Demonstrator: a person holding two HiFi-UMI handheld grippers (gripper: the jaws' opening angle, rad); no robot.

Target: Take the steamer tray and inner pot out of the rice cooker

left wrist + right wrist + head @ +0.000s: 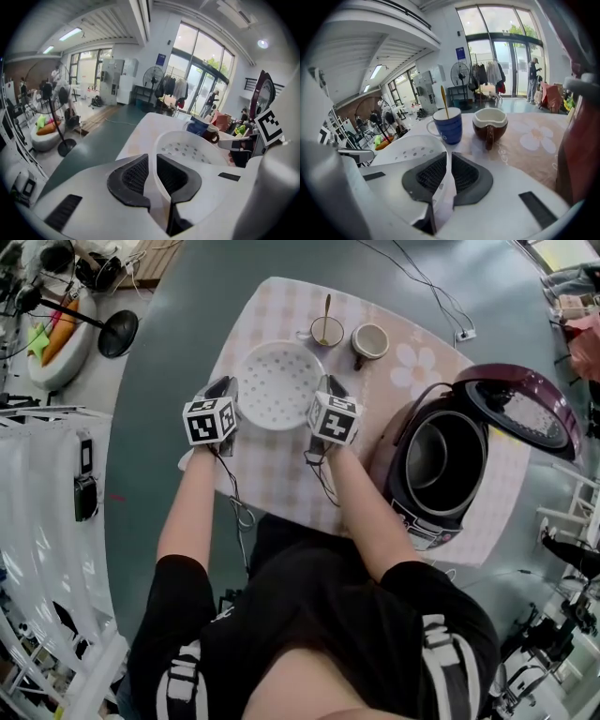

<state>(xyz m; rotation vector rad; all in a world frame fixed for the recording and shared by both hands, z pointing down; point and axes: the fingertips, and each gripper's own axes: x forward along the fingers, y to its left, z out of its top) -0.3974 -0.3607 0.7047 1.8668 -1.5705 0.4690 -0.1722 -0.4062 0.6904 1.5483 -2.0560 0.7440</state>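
Spanning both grippers' fingers (174,176): steamer tray (278,385).

Left gripper (152,176) clamped on the near rim of the white steamer tray (190,149) — one pad inside the wall, one outside. Perforated floor shows just ahead of the jaws. Beyond the tray, ahead & to the right: blue mug (197,126) w/ brown cup (212,135) beside it, on the pale table (140,129).

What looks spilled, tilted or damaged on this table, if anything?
Nothing stands out. The white perforated steamer tray is gripped at opposite rims by the left tongs and right tongs. The blue mug with a spoon and the brown cup stand upright. The maroon rice cooker is open, its metal inner pot inside.
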